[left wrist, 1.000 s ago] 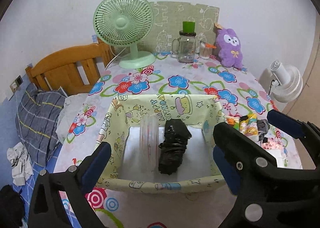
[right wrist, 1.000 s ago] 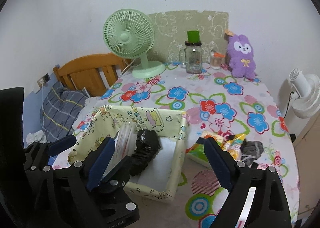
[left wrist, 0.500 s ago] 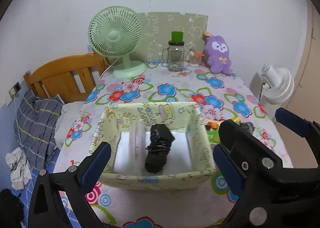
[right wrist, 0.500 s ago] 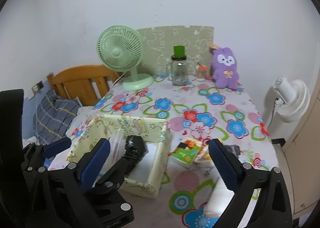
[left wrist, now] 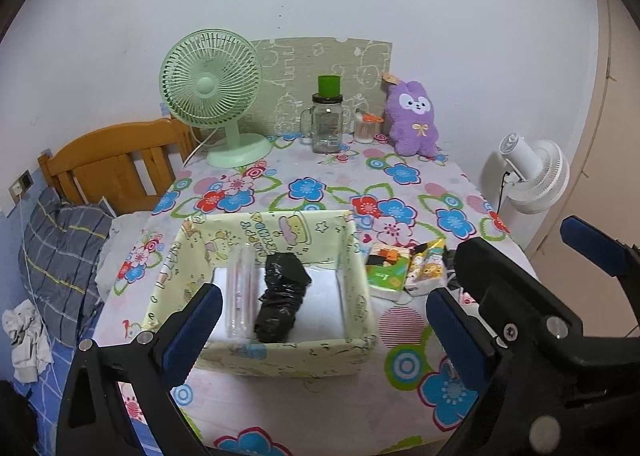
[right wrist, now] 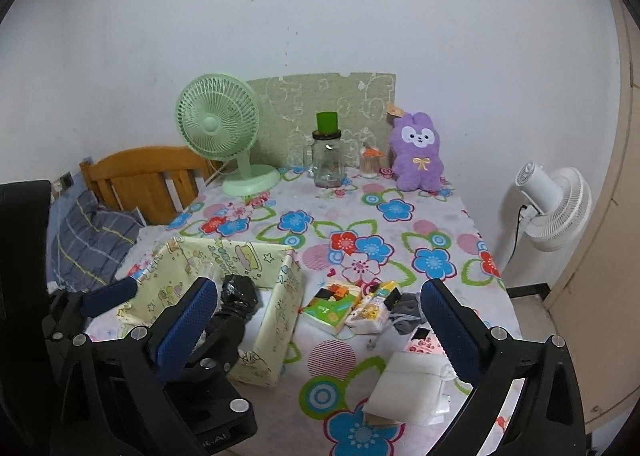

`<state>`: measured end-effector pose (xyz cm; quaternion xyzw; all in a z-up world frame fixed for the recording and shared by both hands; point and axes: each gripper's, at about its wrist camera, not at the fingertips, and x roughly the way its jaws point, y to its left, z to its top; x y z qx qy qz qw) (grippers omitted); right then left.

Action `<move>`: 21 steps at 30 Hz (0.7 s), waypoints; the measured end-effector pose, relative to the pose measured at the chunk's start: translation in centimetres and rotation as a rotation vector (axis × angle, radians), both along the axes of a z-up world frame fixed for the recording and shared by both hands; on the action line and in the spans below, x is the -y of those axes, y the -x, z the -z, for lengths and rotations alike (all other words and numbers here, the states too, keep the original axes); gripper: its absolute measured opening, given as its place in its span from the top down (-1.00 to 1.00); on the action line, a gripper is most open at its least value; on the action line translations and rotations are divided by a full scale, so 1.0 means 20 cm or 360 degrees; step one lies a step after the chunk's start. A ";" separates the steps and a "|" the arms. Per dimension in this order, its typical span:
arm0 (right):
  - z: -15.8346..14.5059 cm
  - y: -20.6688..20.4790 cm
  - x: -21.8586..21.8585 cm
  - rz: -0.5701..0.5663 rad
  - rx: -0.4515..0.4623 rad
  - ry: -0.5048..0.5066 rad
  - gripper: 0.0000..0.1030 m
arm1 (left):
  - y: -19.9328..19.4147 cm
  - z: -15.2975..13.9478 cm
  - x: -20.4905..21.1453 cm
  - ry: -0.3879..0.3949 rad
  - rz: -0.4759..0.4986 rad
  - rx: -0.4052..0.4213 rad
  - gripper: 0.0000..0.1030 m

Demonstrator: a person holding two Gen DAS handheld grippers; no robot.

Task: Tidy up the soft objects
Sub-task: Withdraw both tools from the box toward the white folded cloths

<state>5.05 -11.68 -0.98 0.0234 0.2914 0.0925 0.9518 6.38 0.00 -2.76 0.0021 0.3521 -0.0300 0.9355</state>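
Right wrist view: both the right gripper (right wrist: 320, 324) and the left gripper (left wrist: 320, 320) hang spread and empty; reaching carelessly could shove the tissue packs (right wrist: 352, 306) off the desk (right wrist: 400, 223).

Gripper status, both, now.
Left gripper: open, holding nothing.
Right gripper: open, holding nothing.

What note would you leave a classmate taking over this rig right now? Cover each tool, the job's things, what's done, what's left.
Left tool: open, empty, above the box's near wall.
Right tool: open, empty, above the loose packets.
Yellow fabric box: holds a black bag roll and a clear packet.
Left on the table: green packet, cartoon tissue pack, grey cloth, white pouch.
Purple plush stands by the back wall.
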 end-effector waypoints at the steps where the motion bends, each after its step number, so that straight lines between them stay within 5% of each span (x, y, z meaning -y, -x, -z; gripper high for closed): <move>1: 0.00 0.01 0.01 0.0002 0.0005 -0.0007 -1.00 | 0.00 0.00 0.01 -0.0001 0.0001 0.0006 -0.99; 21: 0.09 0.11 0.25 0.0233 0.0031 0.0032 -1.00 | 0.06 0.09 0.24 0.0054 0.0078 0.0031 -0.98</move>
